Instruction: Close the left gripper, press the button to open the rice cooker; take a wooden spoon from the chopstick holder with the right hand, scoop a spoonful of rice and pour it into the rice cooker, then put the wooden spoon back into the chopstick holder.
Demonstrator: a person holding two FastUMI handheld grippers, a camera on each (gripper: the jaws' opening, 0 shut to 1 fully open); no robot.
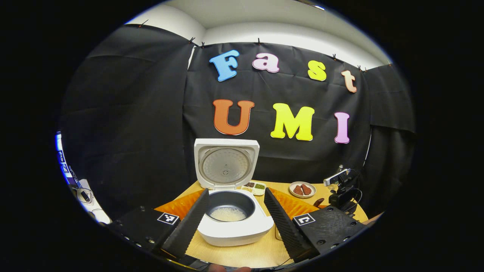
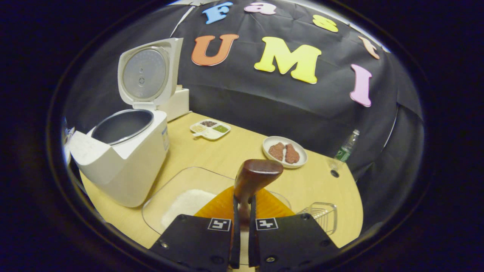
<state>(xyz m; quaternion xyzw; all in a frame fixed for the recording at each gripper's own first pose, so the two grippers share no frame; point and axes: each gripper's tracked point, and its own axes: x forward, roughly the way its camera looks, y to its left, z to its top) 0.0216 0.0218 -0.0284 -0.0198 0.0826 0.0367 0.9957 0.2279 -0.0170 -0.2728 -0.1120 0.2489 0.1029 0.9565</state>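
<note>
A black cloth wall backs a pale wooden bench with a smooth, matt top. Ahead of the left tool, between its spread fingers, stands the white rice cooker: its lid is upright and its dark round pot holds a thin layer of pale grains. The left tool is wide open and holds nothing. The right tool is closed, both fingers pressing the handle of the wooden spoon, whose dark, glossy, rounded bowl rises just ahead of the fingertips. Whether the bowl carries rice cannot be told. Just below and left of the right tool lies a clear, rounded-square dish with a white heap of rice. To its right is a clear ribbed holder, probably the chopstick holder. Farther ahead sit a four-part condiment tray and a white plate with two brown, rough pieces; a plastic bottle stands at the far right.

Judged progress: the button press and lid opening are done and the spoon is taken. The grains in the pot suggest a pour may be complete; returning the spoon to the holder remains.
</note>
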